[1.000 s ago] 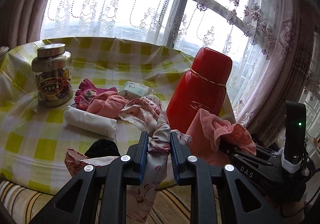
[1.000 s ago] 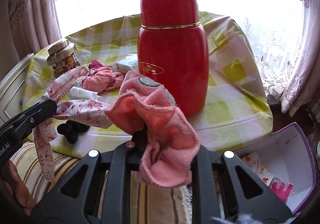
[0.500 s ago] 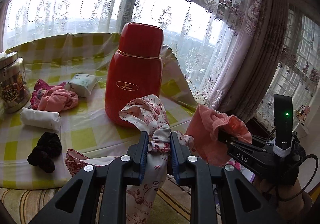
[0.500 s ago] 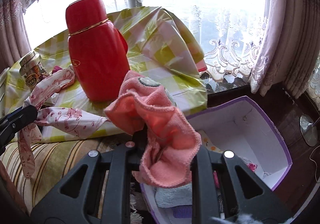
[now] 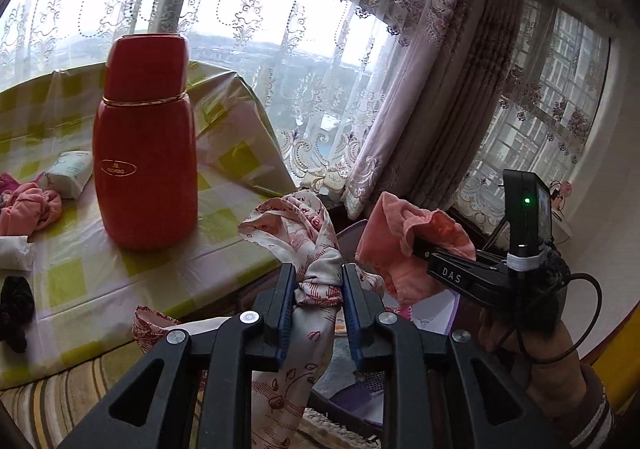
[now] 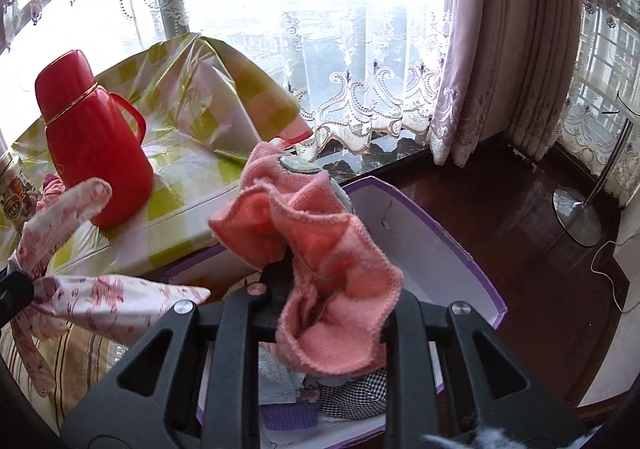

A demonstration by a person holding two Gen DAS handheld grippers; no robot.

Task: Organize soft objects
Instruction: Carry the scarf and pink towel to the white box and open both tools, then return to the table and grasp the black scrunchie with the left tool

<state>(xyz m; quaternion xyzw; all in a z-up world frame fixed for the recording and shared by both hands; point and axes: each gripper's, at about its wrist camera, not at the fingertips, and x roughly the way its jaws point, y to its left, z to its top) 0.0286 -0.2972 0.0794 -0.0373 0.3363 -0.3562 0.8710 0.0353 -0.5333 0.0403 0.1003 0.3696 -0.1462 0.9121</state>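
The left gripper [image 5: 319, 291] is opening, yet its blue pads still pinch a bunched white scarf printed in red [image 5: 316, 261]. The scarf's long axis runs up and down: one loop stands above the jaws, the tail hangs below. To its right the right gripper [image 5: 420, 245], also opening, has a pink knitted cloth [image 6: 320, 249] between its jaws, crumpled and drooping over them so that the pads are hidden. Only the right wrist view shows the purple-edged white box [image 6: 432, 233] on the floor under the cloth, with folded fabrics inside. Only the left wrist view shows a hand [image 5: 532, 337] on the right tool. Far left, a red flask [image 5: 146, 145] stands upright on the checked bench [image 5: 80, 269].
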